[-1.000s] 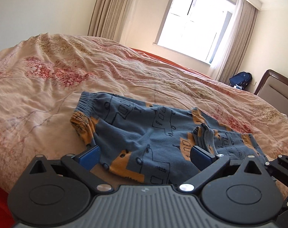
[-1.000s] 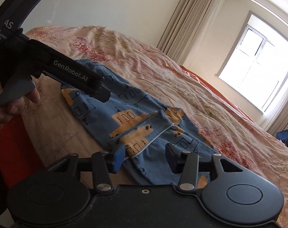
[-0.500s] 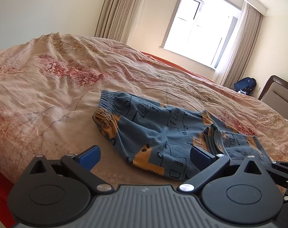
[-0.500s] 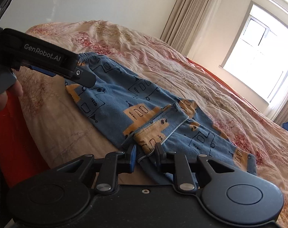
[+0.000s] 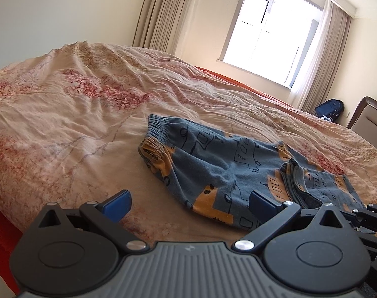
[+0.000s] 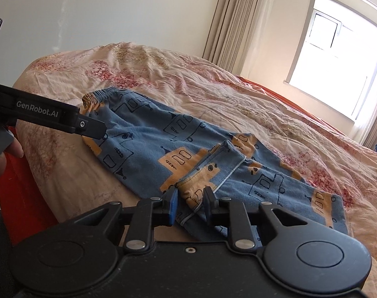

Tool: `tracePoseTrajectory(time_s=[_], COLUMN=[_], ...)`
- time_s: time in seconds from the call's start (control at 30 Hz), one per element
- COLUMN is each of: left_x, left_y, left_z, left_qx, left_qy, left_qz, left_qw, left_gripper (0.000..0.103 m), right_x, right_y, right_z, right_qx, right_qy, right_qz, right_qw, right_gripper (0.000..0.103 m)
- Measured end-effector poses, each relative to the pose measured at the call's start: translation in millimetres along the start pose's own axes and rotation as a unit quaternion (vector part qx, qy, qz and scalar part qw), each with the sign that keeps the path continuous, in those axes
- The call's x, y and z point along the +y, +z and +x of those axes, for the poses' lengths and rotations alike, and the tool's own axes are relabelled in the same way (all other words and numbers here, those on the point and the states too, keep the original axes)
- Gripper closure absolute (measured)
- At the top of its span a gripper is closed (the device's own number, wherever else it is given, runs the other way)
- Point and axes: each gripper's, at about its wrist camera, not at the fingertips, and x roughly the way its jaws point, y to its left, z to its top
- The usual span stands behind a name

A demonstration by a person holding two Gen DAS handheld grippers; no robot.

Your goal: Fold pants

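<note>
My right gripper (image 6: 189,201) pinches a folded hem of the blue pajama pants (image 6: 188,154), which lie on the floral bedspread (image 5: 64,114) with their elastic waistband (image 5: 154,126) away from me. My left gripper (image 5: 188,202) hangs spread wide above the near edge, holding nothing; its arm reads "GenRobot.AI" (image 6: 36,105).

Left gripper (image 5: 189,202) at lower centre of its own view, jaws spread wide, blue pads (image 5: 116,201) far apart, gripping nothing; body also visible at left edge of right view. Right gripper (image 6: 189,198) at lower centre, jaws drawn close, nipping cloth. Hand (image 6: 0,159) at left edge, fingers curled around handle.
</note>
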Motion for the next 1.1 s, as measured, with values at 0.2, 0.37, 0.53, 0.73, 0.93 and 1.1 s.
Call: tracePoseTrajectory(time_s=[0.2,0.37,0.53,0.73,0.93,1.1], left_x=[4.9,8.3,13.5,19.7,35.6,50.7], left_y=[0.8,-0.2,1.2,9.1,16.2,18.5], left_z=[0.9,2.5,6.5,21.9,39.5,44.9], left_qx=[-0.003,0.000,-0.002,-0.027,-0.047,-0.059], left_qy=[0.006,0.008,0.009,-0.007,-0.020,-0.038], left_qz=[-0.006,-0.010,-0.016,-0.010,-0.045,-0.078], left_qw=[1.0000,0.9999,0.9998,0.9996,0.9977,0.9944], left_gripper=[0.000,0.000,0.000,0.000,0.010,0.027], right_x=[-0.8,7.7,13.5,10.5,-7.1,-20.4], right_y=[4.2,-2.4,-7.8,0.8,6.2,-0.9], right_z=[-19.0,-12.8,-9.2,-24.5,-11.6,9.7], right_qx=[-0.014,0.010,0.020,-0.024,-0.046,-0.036], right_qy=[-0.002,0.009,0.011,0.009,-0.068,-0.124], right_qz=[-0.010,-0.029,-0.035,-0.032,0.019,0.074], right_qw=[1.000,1.000,0.999,0.999,0.996,0.989], right_gripper=[0.098,0.098,0.094,0.038,0.004,0.001])
